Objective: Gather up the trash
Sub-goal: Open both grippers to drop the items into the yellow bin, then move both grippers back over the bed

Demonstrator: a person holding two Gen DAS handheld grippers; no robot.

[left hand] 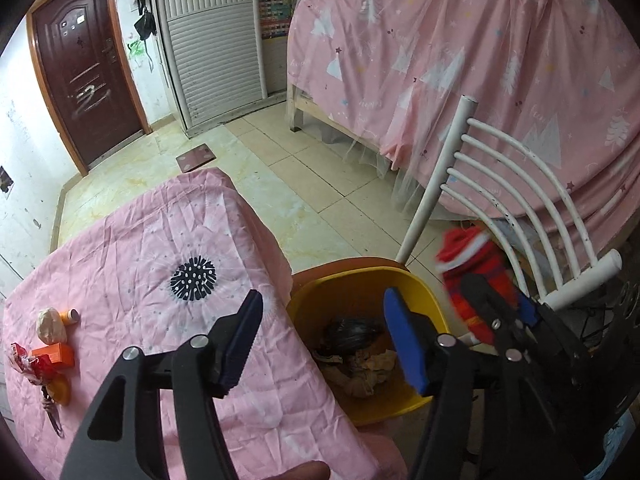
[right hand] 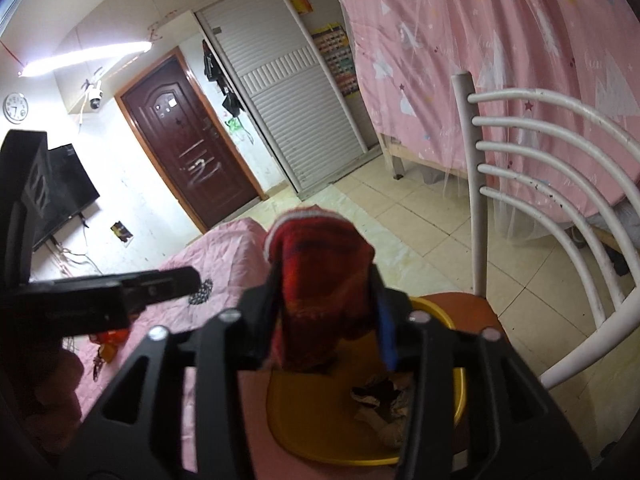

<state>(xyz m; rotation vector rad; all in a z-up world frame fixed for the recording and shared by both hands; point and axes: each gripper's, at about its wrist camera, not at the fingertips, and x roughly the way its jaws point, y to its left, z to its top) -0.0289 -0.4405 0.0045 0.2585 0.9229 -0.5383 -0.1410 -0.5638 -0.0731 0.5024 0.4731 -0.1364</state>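
Observation:
A yellow bin [left hand: 416, 288] sits on an orange chair seat beside the pink-clothed table [left hand: 160, 240] and holds crumpled paper and a dark bag [left hand: 352, 332]. My left gripper [left hand: 324, 320] is open and empty, over the table edge and the bin. My right gripper [right hand: 324, 292] is shut on a red knitted sock [right hand: 320, 280] and holds it above the bin [right hand: 312, 424]; it also shows in the left wrist view [left hand: 476, 268]. On the table's left lie an orange box [left hand: 56, 354], a cream lump [left hand: 50, 326], a red wrapper [left hand: 30, 364] and a small orange tube [left hand: 68, 316].
A white metal chair back [left hand: 516, 184] rises right of the bin. A pink-curtained bed [left hand: 460, 60] stands behind it. A brown door [left hand: 80, 68] and a white wardrobe [left hand: 216, 40] are at the far wall. A small mat [left hand: 196, 158] lies on the tiled floor.

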